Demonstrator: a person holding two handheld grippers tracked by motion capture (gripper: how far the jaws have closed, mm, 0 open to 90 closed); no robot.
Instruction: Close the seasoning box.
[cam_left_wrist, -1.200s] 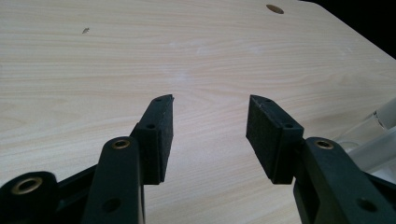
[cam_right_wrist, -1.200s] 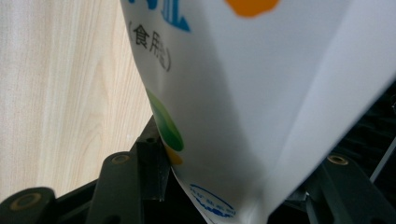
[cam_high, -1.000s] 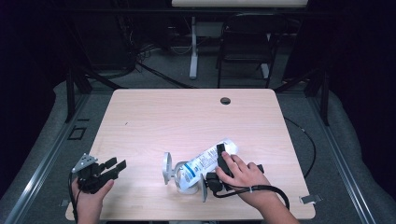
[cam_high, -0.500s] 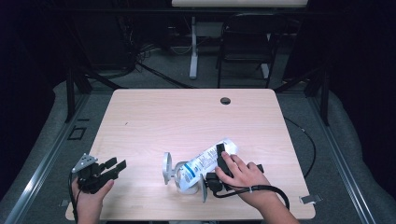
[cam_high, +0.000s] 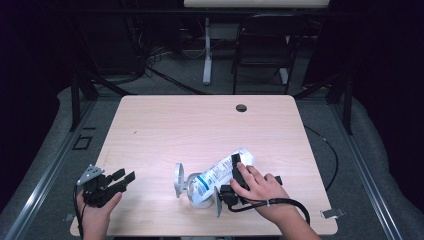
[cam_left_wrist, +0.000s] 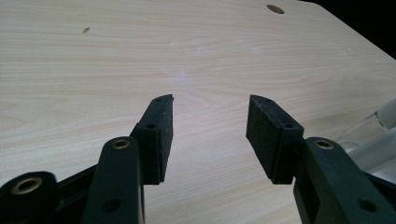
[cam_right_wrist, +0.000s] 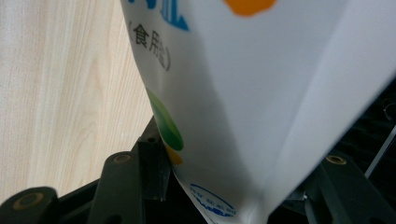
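A white bag (cam_high: 223, 170) with blue print lies slanted on the wooden table (cam_high: 200, 125), near the front edge. Its lower end rests against a clear glass jar (cam_high: 186, 186) that lies on its side. My right gripper (cam_high: 235, 167) is shut on the bag's upper part, with a hand around the gripper. In the right gripper view the bag (cam_right_wrist: 243, 93) sits between the jaws of the right gripper (cam_right_wrist: 233, 177) and shows blue characters and green and orange marks. My left gripper (cam_high: 125, 177) rests open at the front left corner. In its own view the left gripper (cam_left_wrist: 210, 126) holds nothing, and the jar's glass (cam_left_wrist: 373, 140) shows at the right edge.
A round cable hole (cam_high: 241, 107) sits near the table's far edge. A black cable (cam_high: 280, 204) trails from the right gripper across the front right corner. Beyond the table stand a dark chair (cam_high: 260, 50) and a white table leg (cam_high: 207, 50).
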